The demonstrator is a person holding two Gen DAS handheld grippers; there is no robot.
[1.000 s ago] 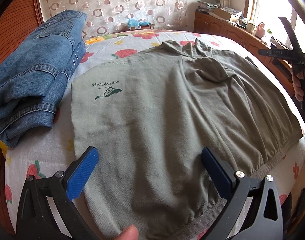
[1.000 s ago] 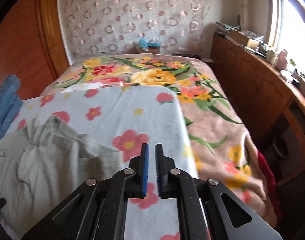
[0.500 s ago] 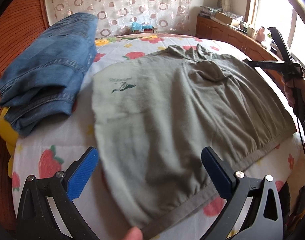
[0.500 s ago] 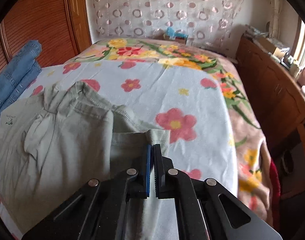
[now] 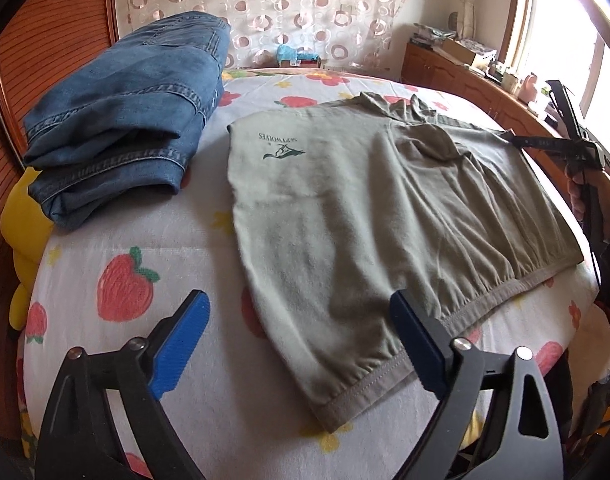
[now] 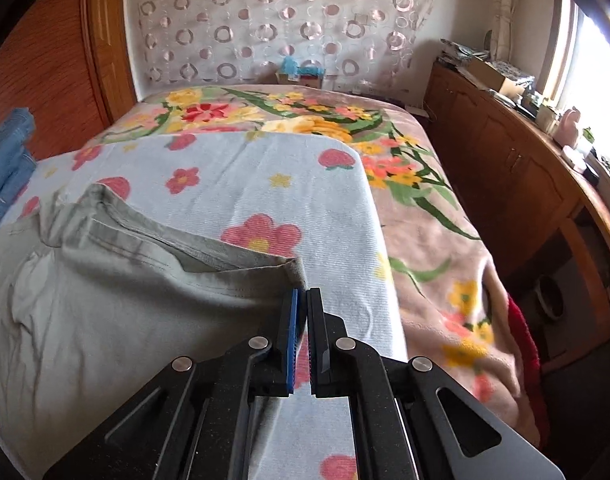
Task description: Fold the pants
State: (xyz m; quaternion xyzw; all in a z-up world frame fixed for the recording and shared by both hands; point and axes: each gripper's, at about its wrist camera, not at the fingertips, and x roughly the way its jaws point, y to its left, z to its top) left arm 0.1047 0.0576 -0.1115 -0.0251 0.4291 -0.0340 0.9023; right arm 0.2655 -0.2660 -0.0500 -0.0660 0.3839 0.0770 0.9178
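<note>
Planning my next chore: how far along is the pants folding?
Done: jeans sit folded beside the grey-green pants, which lie flat. In hand: right gripper, jaws just easing open, nothing between them, at one corner; left gripper, just narrowing, empty over the waistband. Left: folding them.

Folded jeans [image 5: 121, 120] beside pants [image 5: 365, 216]

Matt olive cloth pants [image 5: 357, 216] – faded denim jeans [image 5: 121, 120] – glossy wood headboard [image 5: 53, 52].
</note>
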